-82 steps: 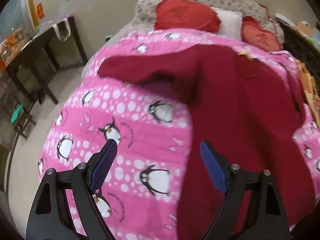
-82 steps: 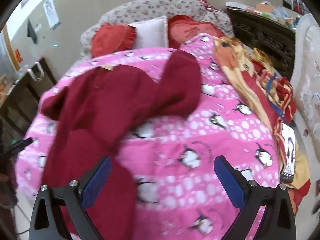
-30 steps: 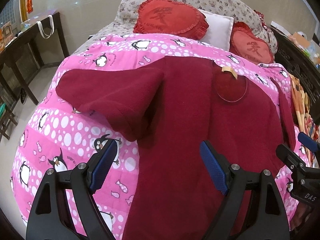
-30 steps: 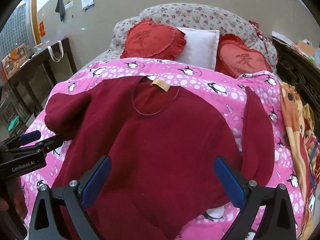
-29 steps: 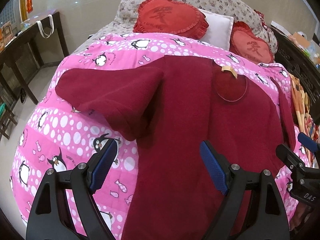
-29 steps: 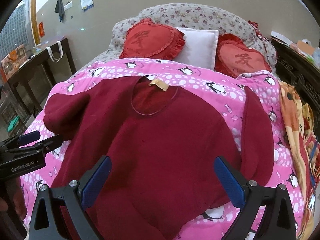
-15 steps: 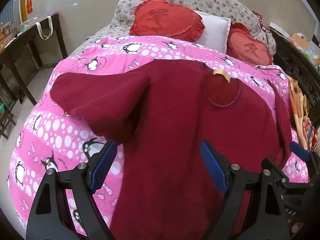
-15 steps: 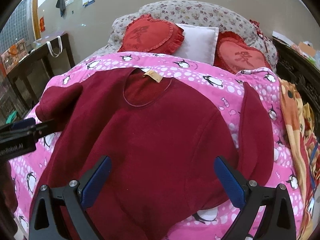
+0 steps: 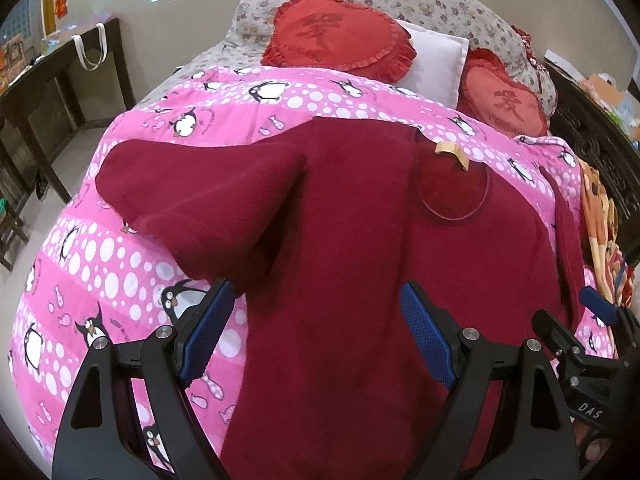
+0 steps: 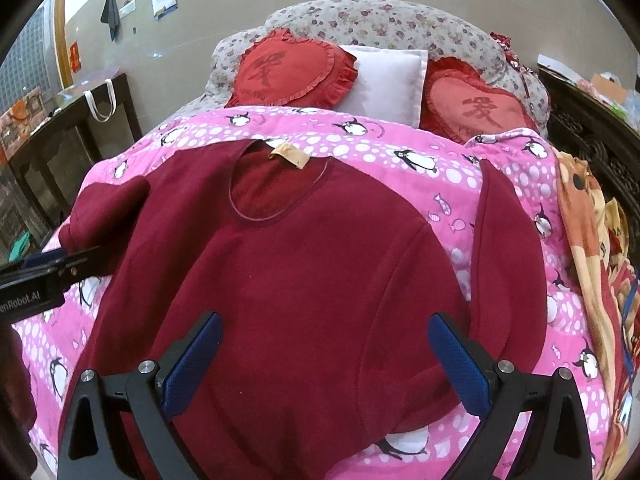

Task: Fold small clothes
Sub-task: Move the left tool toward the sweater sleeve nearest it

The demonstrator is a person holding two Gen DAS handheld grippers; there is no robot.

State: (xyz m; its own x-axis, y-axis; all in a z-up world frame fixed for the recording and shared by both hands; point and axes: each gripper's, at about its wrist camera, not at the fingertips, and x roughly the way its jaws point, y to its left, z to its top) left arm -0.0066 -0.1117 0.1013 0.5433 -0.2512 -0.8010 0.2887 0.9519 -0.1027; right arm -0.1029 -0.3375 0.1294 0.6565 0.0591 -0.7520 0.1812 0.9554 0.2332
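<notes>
Right wrist: sweater (image 10: 304, 280) flat on quilt (image 10: 460, 168); each gripper spread, holding nothing.

Each tool (image 9: 316, 332) (image 10: 324, 354) is black — blue ribbed finger pads (image 9: 424, 340), silver screws, white lettering

1. A pink penguin-print quilt (image 10: 400, 152) covers the bed.
2. Two red heart-shaped cushions lean at the head of the bed, the left one (image 10: 288, 74) and the right one (image 10: 476, 106), each with a dark character on its face.
3. A white pillow (image 10: 388, 80) sits between them, partly behind both.
4. A floral-print headboard cushion (image 10: 384, 26) rises behind the cushions.
5. An orange patterned blanket (image 10: 588, 240) lies along the bed's right edge.
6. A dark wooden desk (image 9: 52, 80) stands left of the bed, with a white bag (image 9: 92, 46) hanging at its edge.
</notes>
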